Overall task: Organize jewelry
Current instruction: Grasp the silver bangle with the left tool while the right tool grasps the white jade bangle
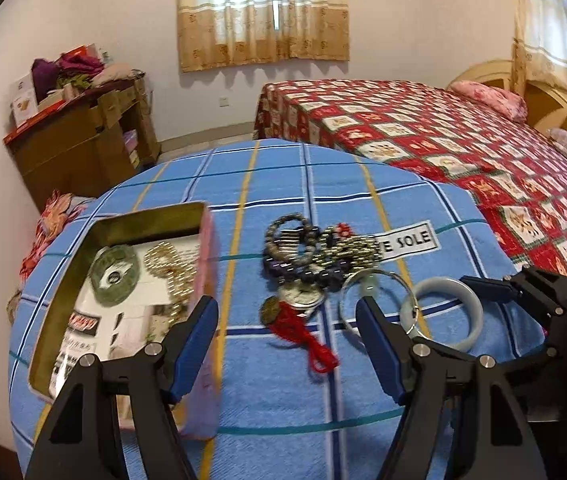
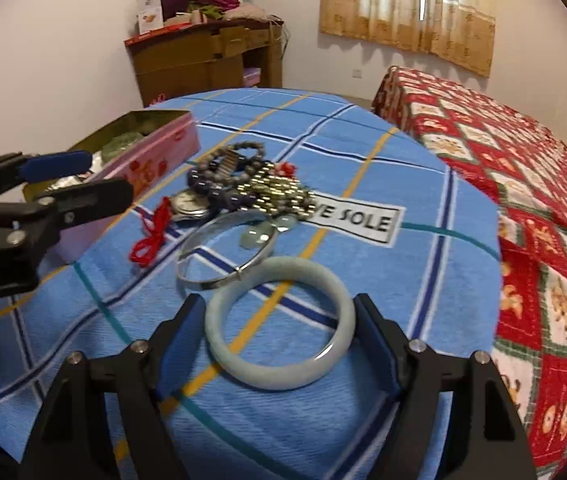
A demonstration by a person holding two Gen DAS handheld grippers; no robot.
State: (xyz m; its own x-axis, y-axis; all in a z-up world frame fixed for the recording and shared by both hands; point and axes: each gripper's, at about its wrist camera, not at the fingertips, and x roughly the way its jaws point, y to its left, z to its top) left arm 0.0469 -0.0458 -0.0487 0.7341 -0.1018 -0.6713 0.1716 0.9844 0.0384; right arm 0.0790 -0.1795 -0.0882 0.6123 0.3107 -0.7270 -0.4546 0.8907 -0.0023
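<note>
**Fingers wide on both grippers, jade bangle lying between the right pair**

Fingers [image 2: 181,334] of your right gripper [image 2: 279,340] stand wide apart on both sides of the one pale jade bangle [image 2: 279,326]. The pads are just beside its rim, but I cannot tell whether they touch it. The bangle lies flat on the blue checked cloth [image 2: 403,280], its hole facing up. Your right gripper points down at a slant toward the cloth.

Your left gripper [image 1: 287,308] is also open and holds nothing. It is tilted down the same way, over the cloth between the tin box [image 1: 203,264] and the silver bangle [image 1: 379,280]. One fingertip is just beside the pink wall of the box.

On the cloth I count two bangles, the jade one and the silver one, touching at their rims. One pale green pendant [image 2: 259,236] lies inside the silver ring. Behind them is one heap of bead bracelets [image 2: 239,180], too tangled to count, with one watch face [image 1: 303,294] and one red cord [image 2: 151,236].

The open box holds one green jade disc [image 1: 113,276] and one gold chain [image 1: 171,268]. Its long side runs away from you.
</note>
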